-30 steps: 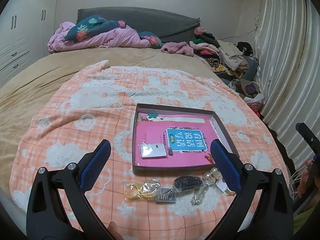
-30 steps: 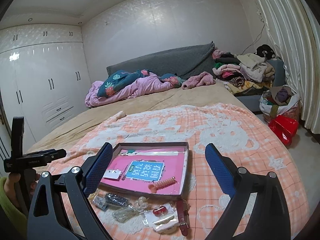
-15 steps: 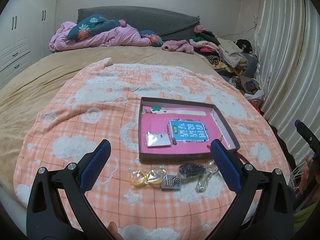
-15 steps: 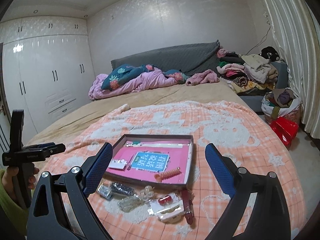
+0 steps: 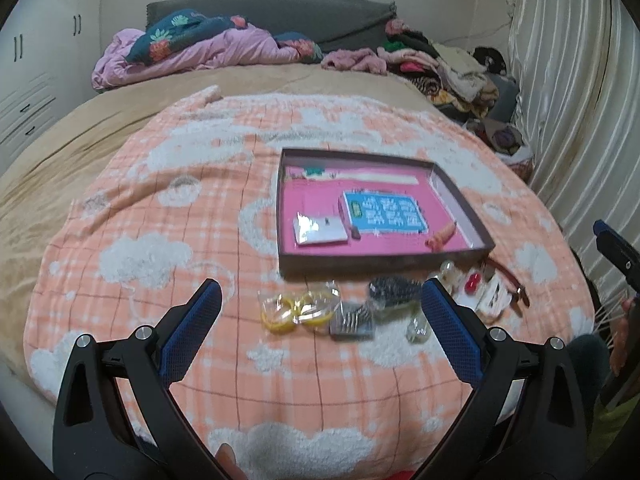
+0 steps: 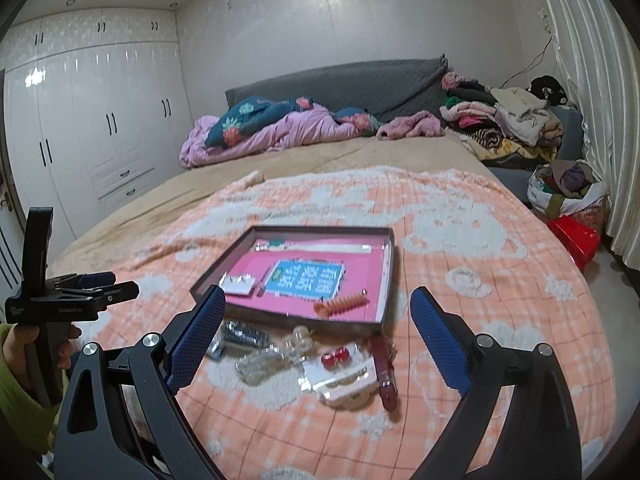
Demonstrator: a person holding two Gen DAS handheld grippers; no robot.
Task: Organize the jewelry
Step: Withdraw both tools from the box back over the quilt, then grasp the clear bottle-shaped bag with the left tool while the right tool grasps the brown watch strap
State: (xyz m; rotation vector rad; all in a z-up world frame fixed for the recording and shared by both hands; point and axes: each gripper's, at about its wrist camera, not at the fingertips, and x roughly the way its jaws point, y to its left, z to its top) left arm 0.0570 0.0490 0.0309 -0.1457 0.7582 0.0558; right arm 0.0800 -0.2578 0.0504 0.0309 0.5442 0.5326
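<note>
1. The jewelry sits in a loose row of crinkly clear bags (image 5: 298, 312) on the fuzzy peach blanket (image 5: 160, 208), just ahead of and between the left gripper's (image 5: 320, 322) fingers.
2. Right behind the row is a shallow cardboard tray (image 5: 384, 258) with a pink liner, probably where it all goes.
3. An orange spiral clip (image 6: 340, 305) and a white earring card (image 5: 320, 229) are in already.
4. Both the left and the right gripper (image 6: 316, 334) are spread wide, holding nothing, hovering short of the pile.

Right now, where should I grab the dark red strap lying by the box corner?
Take the dark red strap at its middle from straight above, tongs across its narrow width: it lies flat on the blanket, with a white card close along its left side.
</note>
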